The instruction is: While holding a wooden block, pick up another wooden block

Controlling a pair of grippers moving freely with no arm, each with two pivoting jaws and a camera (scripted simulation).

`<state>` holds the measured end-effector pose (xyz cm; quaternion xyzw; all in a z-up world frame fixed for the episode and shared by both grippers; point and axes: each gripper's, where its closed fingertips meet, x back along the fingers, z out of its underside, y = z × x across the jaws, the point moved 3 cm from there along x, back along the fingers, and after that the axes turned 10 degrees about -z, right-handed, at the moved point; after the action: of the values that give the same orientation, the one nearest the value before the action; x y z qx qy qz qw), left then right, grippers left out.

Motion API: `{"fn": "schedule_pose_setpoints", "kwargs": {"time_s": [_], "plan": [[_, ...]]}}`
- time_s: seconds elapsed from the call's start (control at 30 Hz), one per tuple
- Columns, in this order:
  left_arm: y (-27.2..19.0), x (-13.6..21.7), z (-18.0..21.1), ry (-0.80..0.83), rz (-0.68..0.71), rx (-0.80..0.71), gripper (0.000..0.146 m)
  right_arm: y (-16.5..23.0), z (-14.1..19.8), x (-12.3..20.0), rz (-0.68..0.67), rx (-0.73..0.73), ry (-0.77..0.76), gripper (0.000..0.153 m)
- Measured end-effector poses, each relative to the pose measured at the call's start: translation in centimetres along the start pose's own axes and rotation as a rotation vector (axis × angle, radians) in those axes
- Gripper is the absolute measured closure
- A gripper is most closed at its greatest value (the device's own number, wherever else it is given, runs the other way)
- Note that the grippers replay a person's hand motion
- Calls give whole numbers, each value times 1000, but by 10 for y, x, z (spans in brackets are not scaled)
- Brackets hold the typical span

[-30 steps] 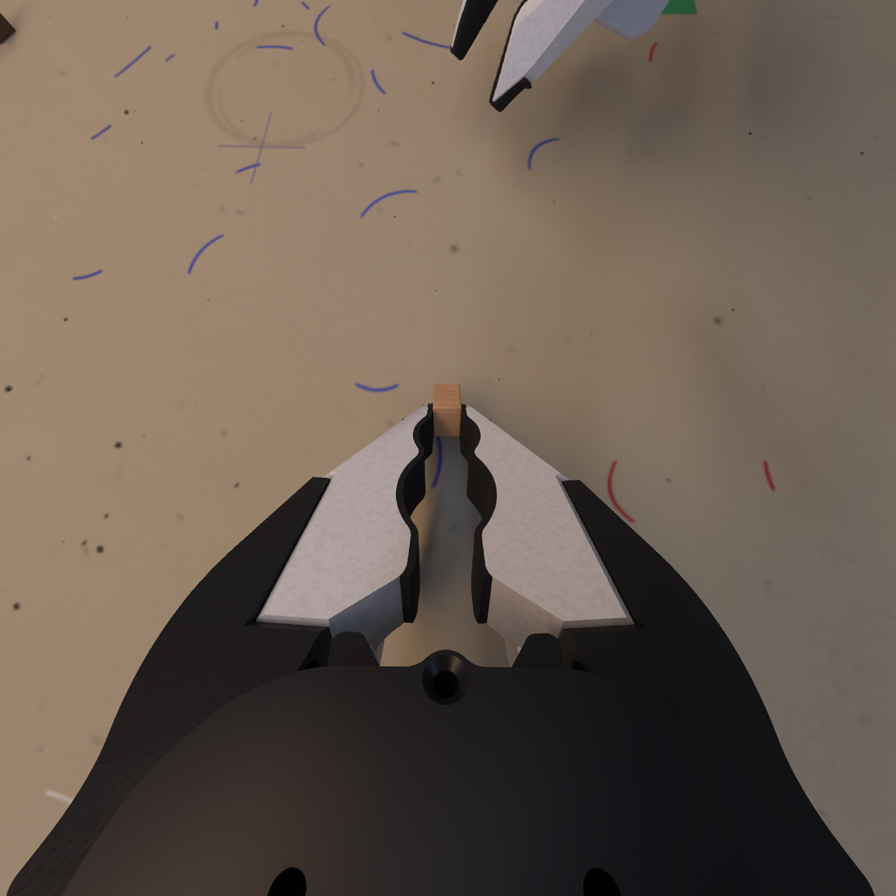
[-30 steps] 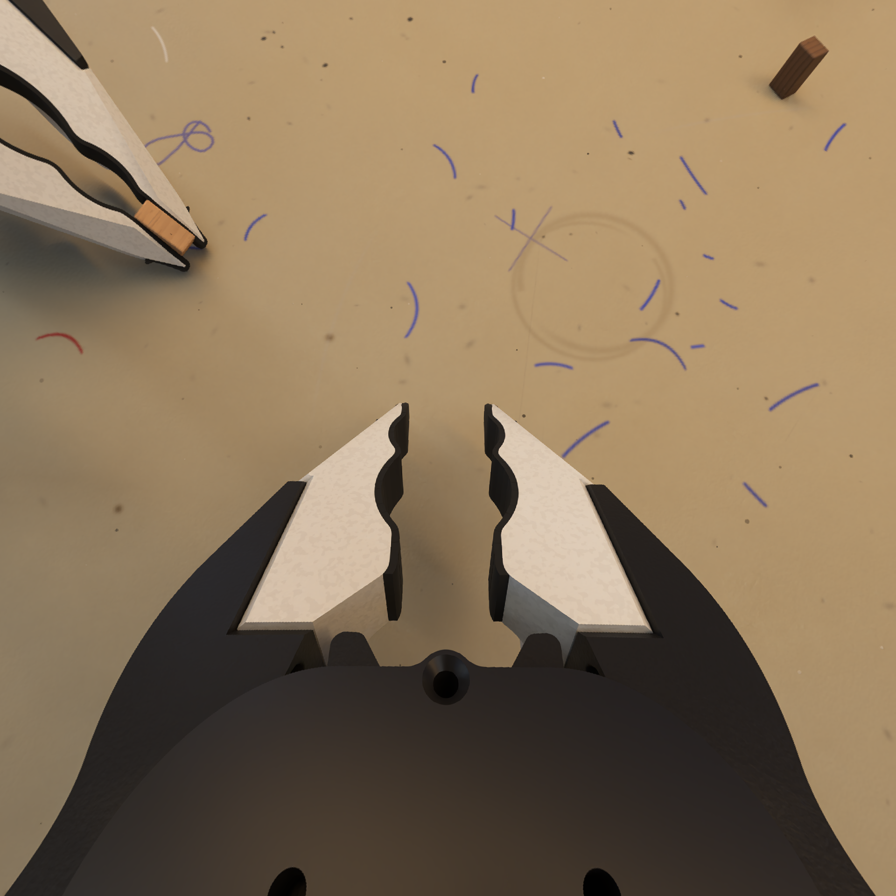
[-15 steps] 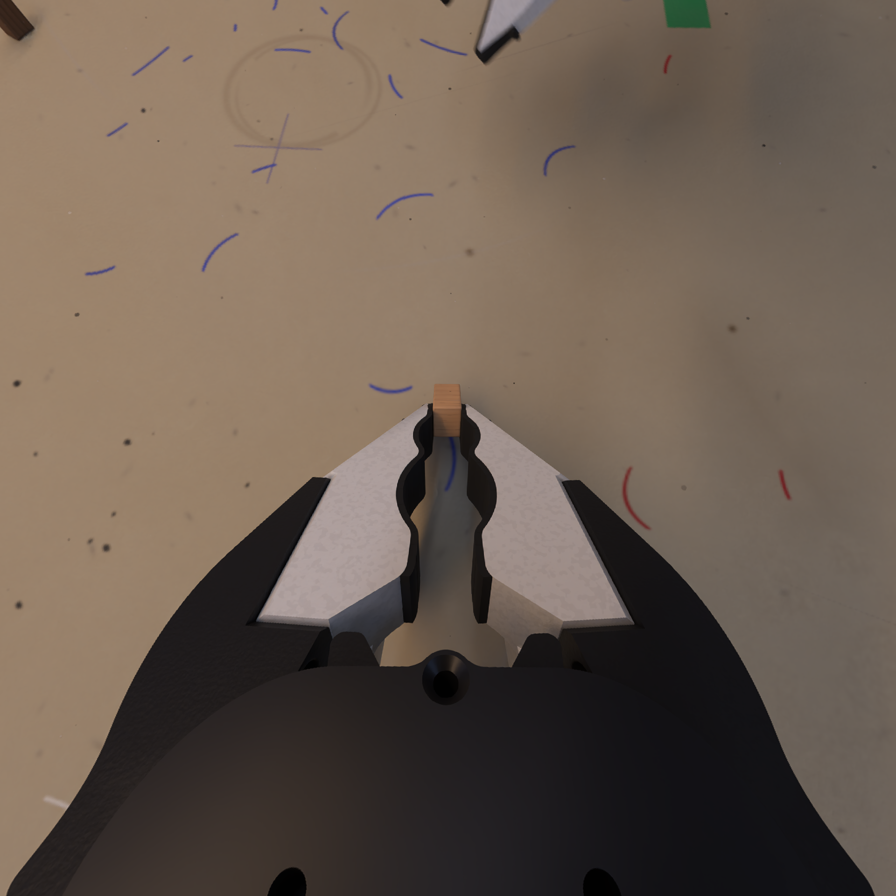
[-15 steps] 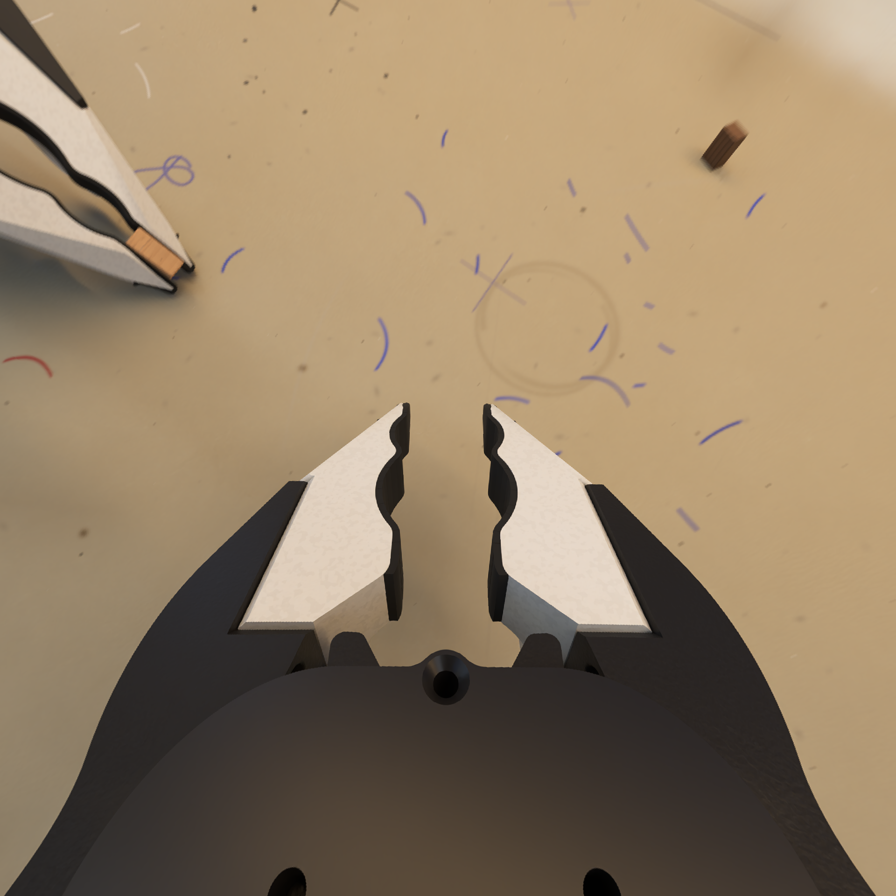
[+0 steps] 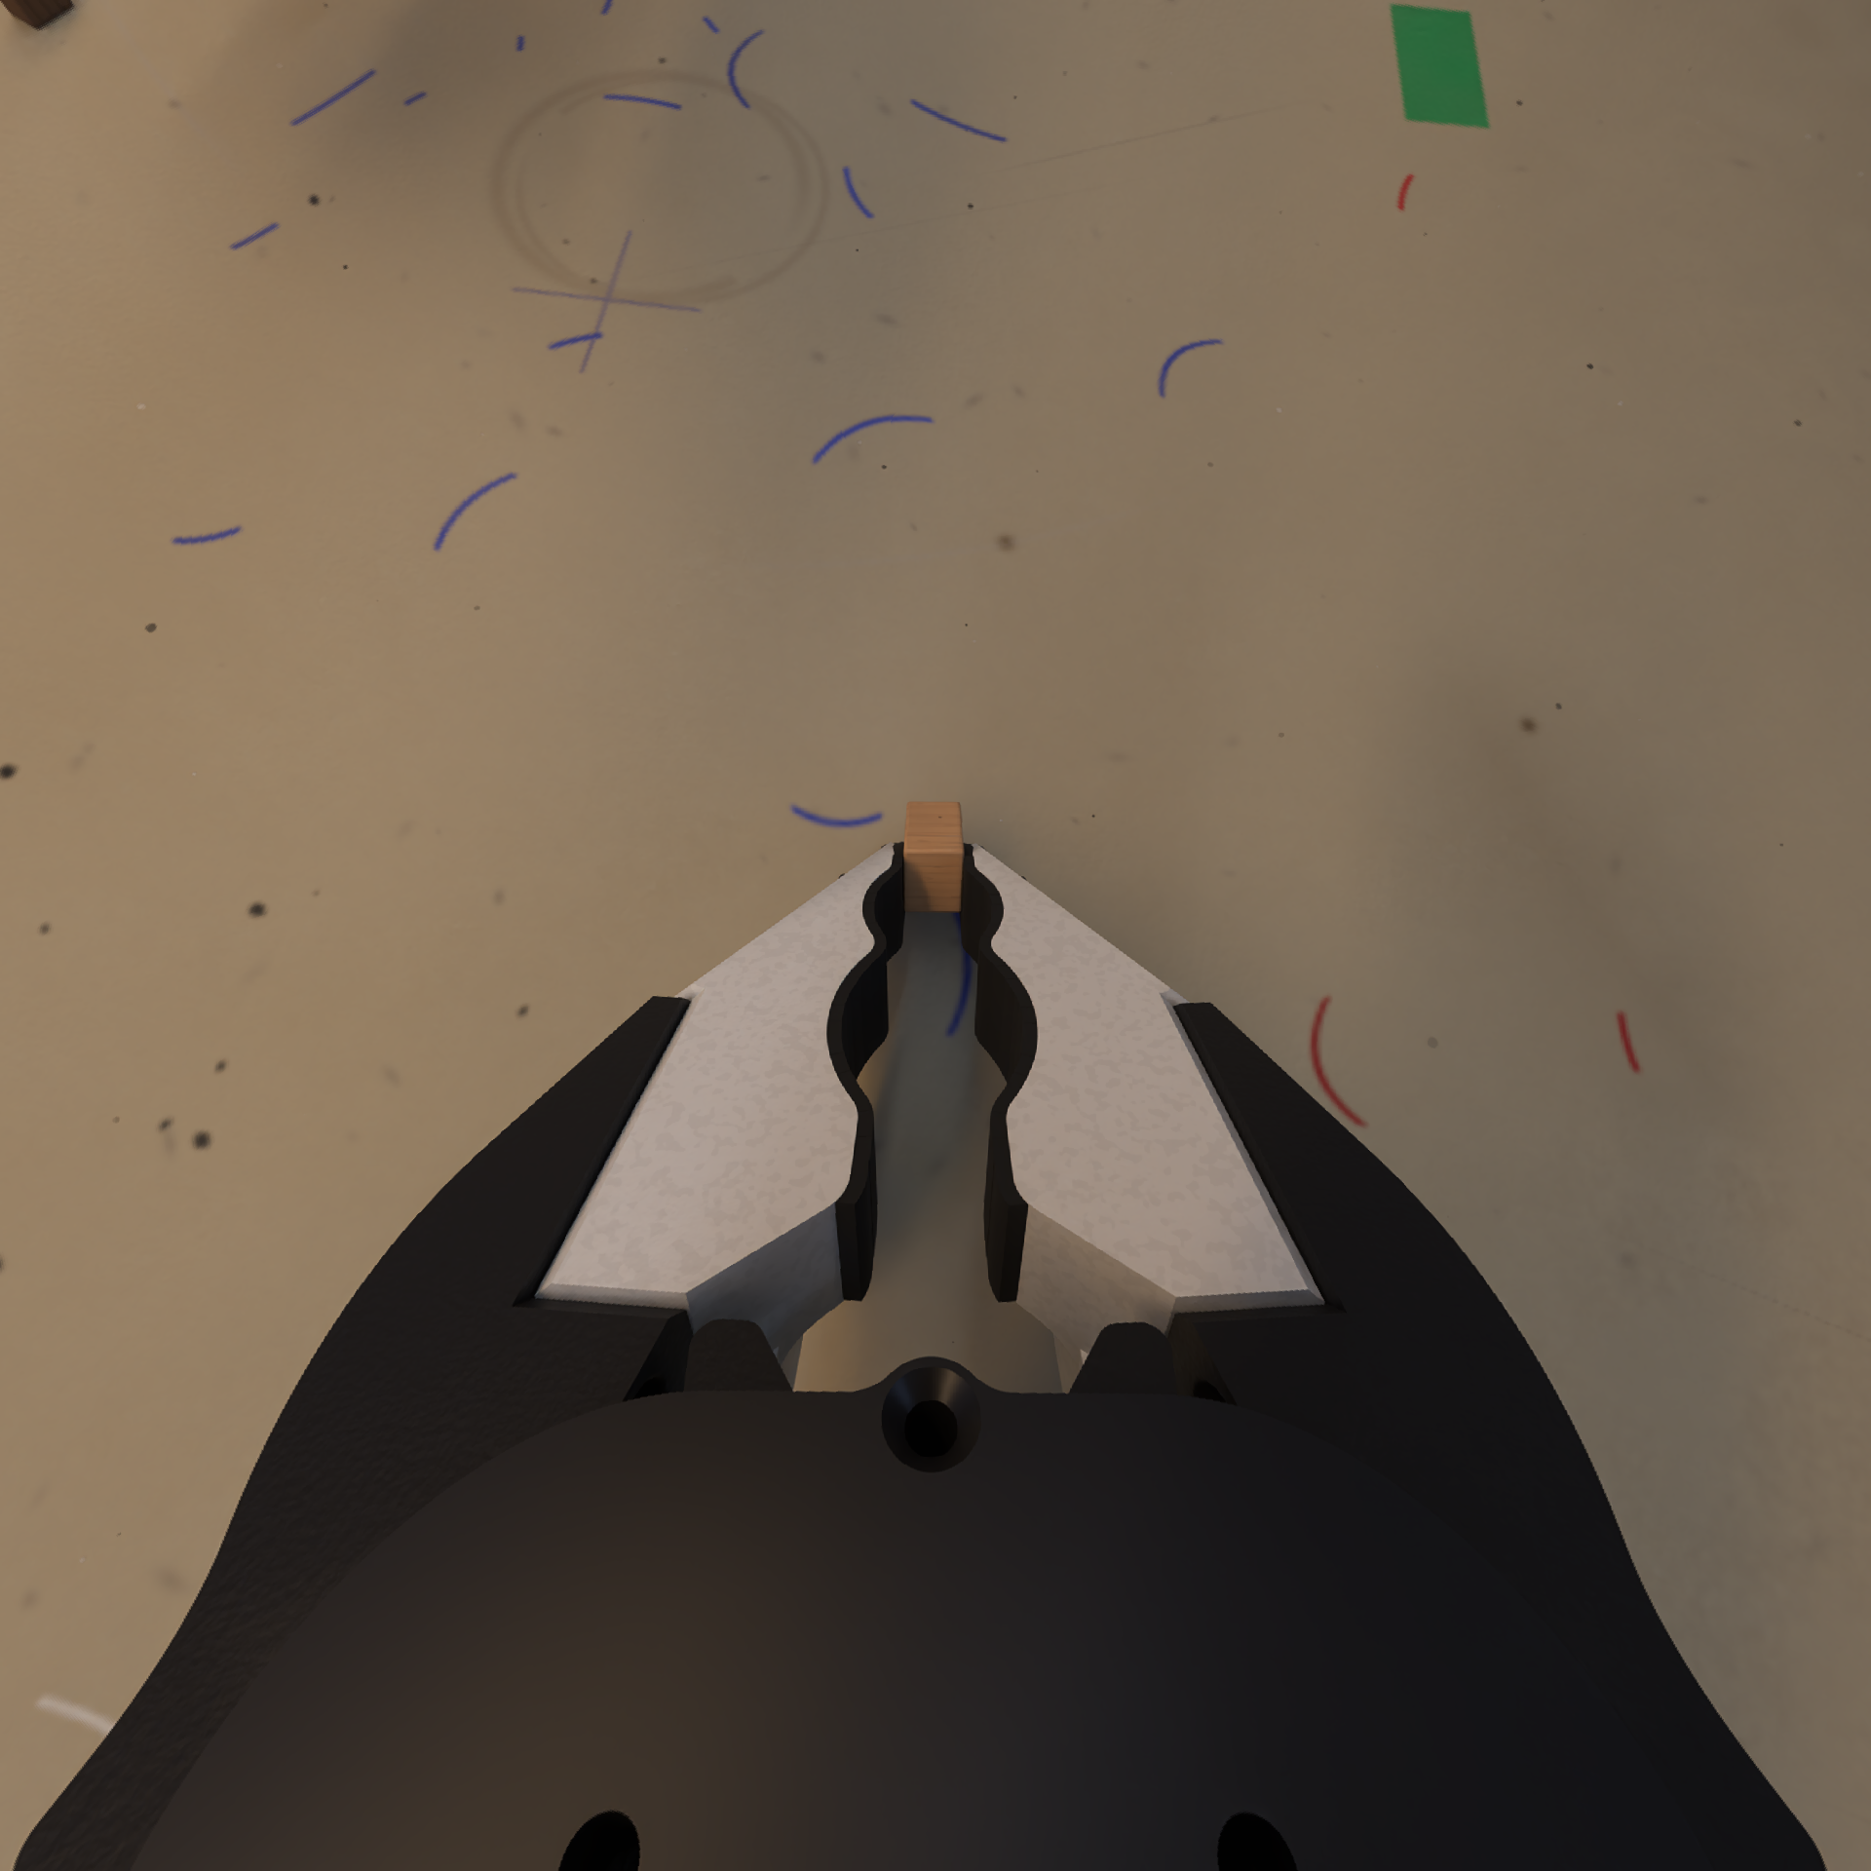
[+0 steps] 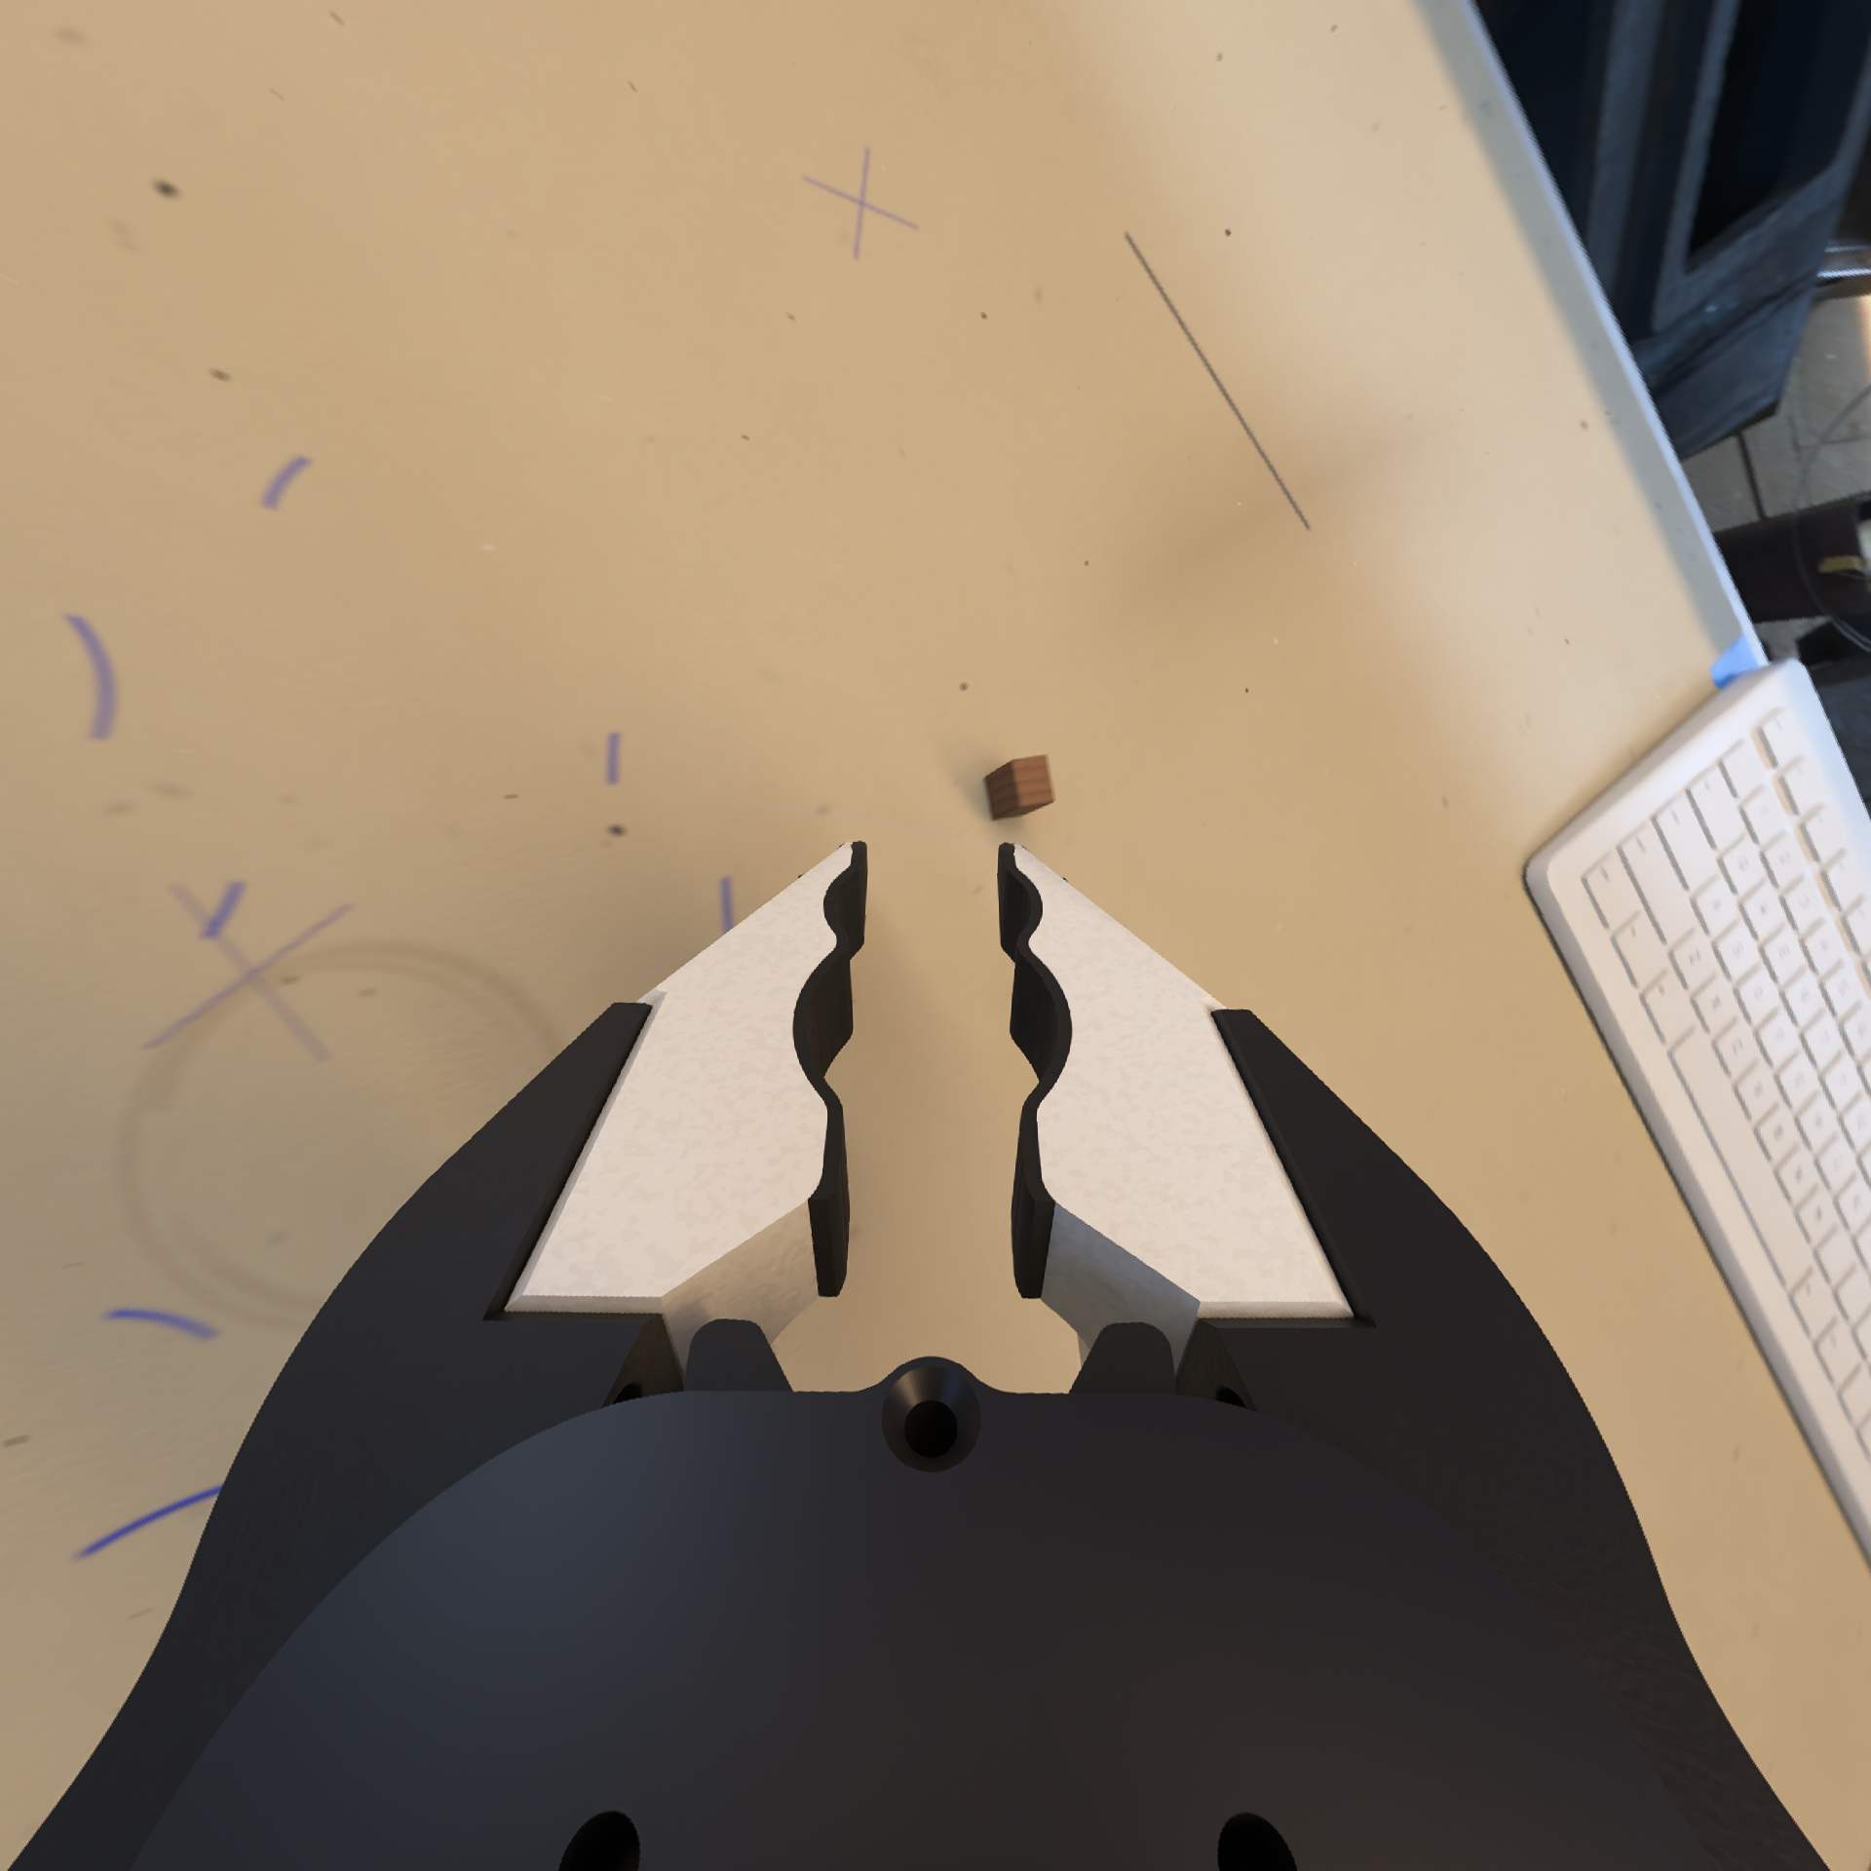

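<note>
Left wrist view: the left gripper is clamped on a light wooden block, pinched only at the very fingertips, so most of the block pokes out past the tips. It hangs above the tan table, apart from the surface as far as can be judged. Holding it aloft reads as parking: the first block stays secured and out of the way while the other gripper works. The tip-only grip looks thin, so a bump could twist the block loose. Blue pen marks and a faint ring stain dot the table ahead, with a green patch at far top right. A dark brown sliver at the top left corner is possibly the second block, too cropped to tell

Right wrist view: the right gripper is empty, jaws parted to a moderate gap, wider than the target. The dark wooden block lies on the table just beyond and slightly right of the tips, turned corner-on to the fingers. Judged step: final approach for the second pick, which needs a small shift right and forward plus some wrist turn to meet flat faces. A white keyboard sits well right, near the table edge; it is close enough to mind during the sideways shift
</note>
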<state>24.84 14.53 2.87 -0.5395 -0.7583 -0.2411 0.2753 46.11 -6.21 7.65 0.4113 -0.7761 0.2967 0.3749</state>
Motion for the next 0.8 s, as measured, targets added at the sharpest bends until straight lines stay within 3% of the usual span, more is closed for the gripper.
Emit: {"fn": "schedule_pose_setpoints", "kwargs": {"time_s": [0.33,0.5,0.8], "plan": [[0,0,0,-4,29,19,137,-37,3,-45,-132,110,104,132],[0,0,0,-1,37,21,137,-38,6,-50,-162,125,128,141],[0,0,-1,-4,42,24,137,-34,11,-44,-181,82,118,143]]}}
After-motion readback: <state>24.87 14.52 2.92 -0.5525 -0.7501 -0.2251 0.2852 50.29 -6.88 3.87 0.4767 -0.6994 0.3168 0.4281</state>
